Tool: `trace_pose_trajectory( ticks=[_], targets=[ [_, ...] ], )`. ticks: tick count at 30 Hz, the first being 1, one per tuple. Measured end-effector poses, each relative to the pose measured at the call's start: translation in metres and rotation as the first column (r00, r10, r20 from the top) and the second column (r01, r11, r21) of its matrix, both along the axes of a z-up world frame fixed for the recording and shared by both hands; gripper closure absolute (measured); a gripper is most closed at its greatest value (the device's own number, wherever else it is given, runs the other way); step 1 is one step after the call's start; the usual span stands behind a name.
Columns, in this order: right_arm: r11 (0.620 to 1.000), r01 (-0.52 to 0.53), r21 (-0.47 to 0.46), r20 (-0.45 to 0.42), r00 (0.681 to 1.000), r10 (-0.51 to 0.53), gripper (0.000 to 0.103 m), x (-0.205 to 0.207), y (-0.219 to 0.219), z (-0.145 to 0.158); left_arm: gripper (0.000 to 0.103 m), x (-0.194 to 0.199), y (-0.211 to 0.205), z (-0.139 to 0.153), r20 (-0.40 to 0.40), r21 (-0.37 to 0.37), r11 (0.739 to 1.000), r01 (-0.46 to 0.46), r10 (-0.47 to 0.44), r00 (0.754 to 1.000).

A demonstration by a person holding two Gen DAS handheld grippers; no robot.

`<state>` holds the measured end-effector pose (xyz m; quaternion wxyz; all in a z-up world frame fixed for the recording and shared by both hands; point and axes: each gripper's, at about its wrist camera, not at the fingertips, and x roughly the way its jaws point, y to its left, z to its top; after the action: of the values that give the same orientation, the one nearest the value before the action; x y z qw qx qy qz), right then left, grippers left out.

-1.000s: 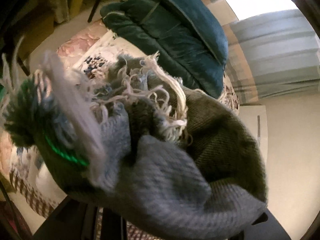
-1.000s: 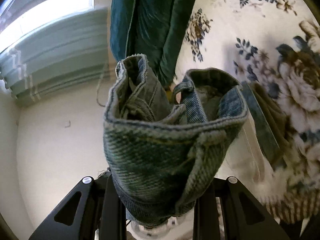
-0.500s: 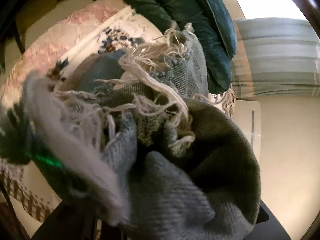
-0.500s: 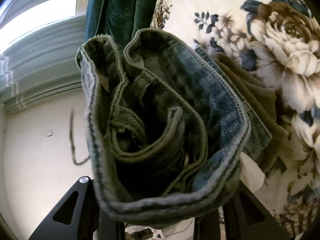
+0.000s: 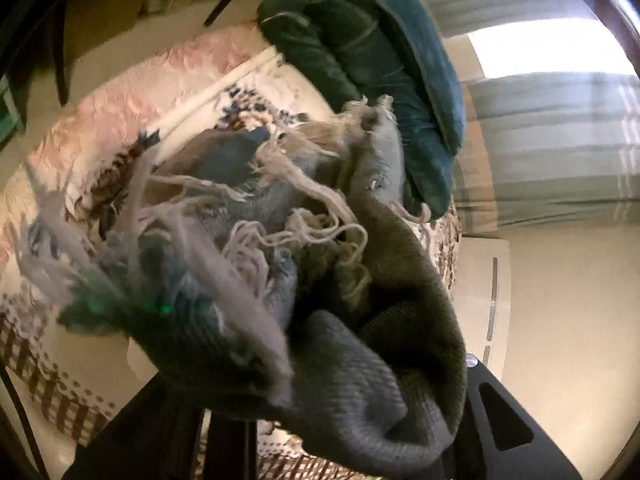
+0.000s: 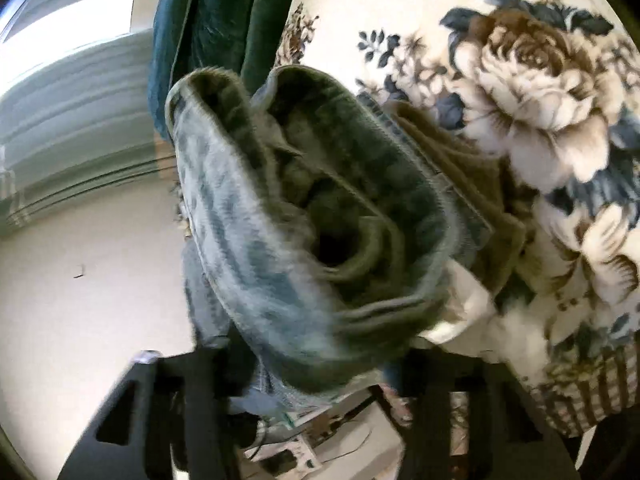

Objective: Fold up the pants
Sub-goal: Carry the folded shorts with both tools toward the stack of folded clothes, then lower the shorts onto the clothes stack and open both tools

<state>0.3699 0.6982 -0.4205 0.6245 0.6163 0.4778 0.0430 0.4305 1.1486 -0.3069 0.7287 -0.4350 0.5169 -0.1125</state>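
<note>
The left gripper (image 5: pixel 320 420) was clenched on the pants (image 5: pixel 360 380), gripping a bunched fold of denim at the frayed hem, whose pale loose threads (image 5: pixel 304 184) spilled out over the bundle. The cloth hid the fingertips in that view, and only the dark finger (image 5: pixel 508 424) on the right showed clearly beside it. The pants hung over the bed (image 5: pixel 120 120), which was covered with a flowered spread. A dark teal cushion (image 5: pixel 400 80) lay at the far end of the bed, near the curtain (image 5: pixel 560 140).

In the right wrist view, the right gripper (image 6: pixel 312 408) had the rolled waistband end of the pants (image 6: pixel 304 240) between its fingers (image 6: pixel 200 408), and its jaws were opening. Motion blur and the cloth made it impossible to tell whether the pads pressed on the denim. This end also hung just above the bed (image 6: pixel 540 100), at its edge, with the cushion (image 6: pixel 216 20) behind it.

No container appeared in either view.
</note>
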Motion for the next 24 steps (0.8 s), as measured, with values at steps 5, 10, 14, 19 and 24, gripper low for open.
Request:
trace_pose_trajectory(
  ticks=[5,10,14,19,24],
  targets=[
    [0.993,-0.075,-0.096,0.002,0.997,0.075,0.062,0.004,0.003,0.010,0.083,-0.015,0.007,-0.027,-0.077,0.021,1.000,-0.006,0.007,0.997],
    [0.980,-0.161,-0.115,-0.067,0.986,0.154,0.057,0.010,0.004,0.003,0.076,-0.005,0.007,-0.027,-0.123,0.028,1.000,0.009,-0.006,0.992],
    [0.958,-0.191,-0.214,-0.099,0.980,0.174,0.009,0.005,-0.003,0.033,0.055,-0.002,0.000,0.001,-0.182,0.184,0.976,0.118,-0.084,0.980],
    [0.809,-0.267,-0.523,-0.172,0.963,0.207,0.009,-0.011,-0.002,0.098,0.029,-0.013,-0.020,0.052,-0.132,0.529,0.819,0.223,-0.180,0.975],
    [0.529,-0.304,-0.792,-0.177,0.944,0.278,0.008,-0.042,0.034,0.185,0.014,-0.050,-0.056,0.119,-0.017,0.743,0.626,0.238,-0.337,0.941]
  ],
)
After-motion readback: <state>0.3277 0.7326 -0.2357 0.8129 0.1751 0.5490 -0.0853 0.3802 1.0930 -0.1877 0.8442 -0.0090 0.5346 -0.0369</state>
